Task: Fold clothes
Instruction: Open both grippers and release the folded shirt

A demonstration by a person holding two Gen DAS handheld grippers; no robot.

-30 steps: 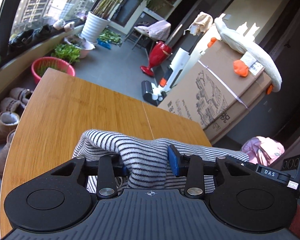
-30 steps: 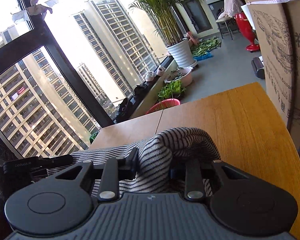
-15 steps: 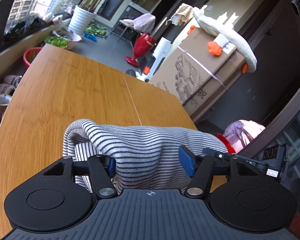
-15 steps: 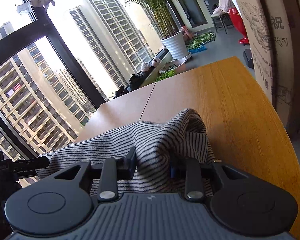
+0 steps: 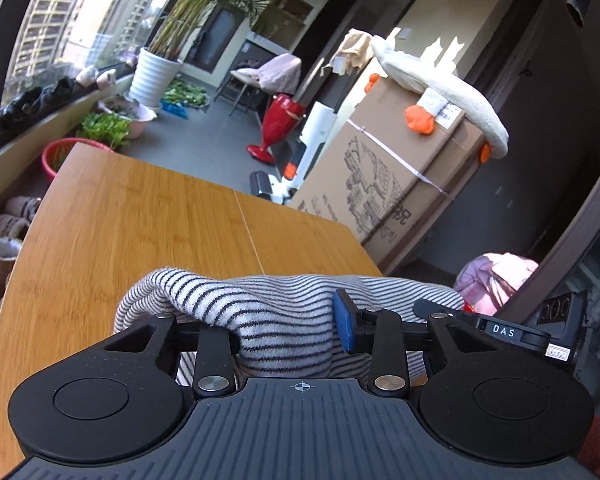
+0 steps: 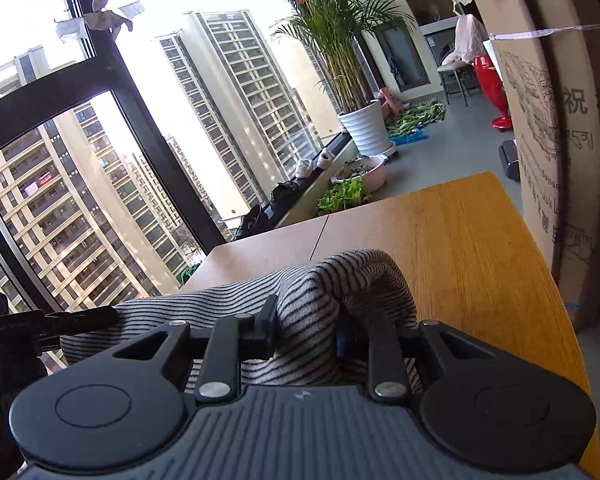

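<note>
The striped garment (image 5: 284,312) is a soft knit, white with thin dark stripes, bunched into rounded folds; it hangs between the two grippers above the near end of the wooden table (image 5: 148,216), whose smooth honey-coloured boards meet at a pale seam. In the left wrist view the left gripper (image 5: 286,330) has its jaws partly closed, a thick wad of cloth pressed between them; the blue pad (image 5: 342,326) at 3 o'clock of the wad shows, the other pad is buried under a fold. In the right wrist view the right gripper (image 6: 304,330) pinches a narrower hump of the same knit, jaws closer together, a loop of fabric arching over the finger toward 2 o'clock; the cloth runs off toward 9 o'clock to the other tool, only partly seen. How much garment hangs below the matte black ribbed bodies is hidden. A printed cardboard box (image 5: 392,176) stands past the table at 2 o'clock.
</note>
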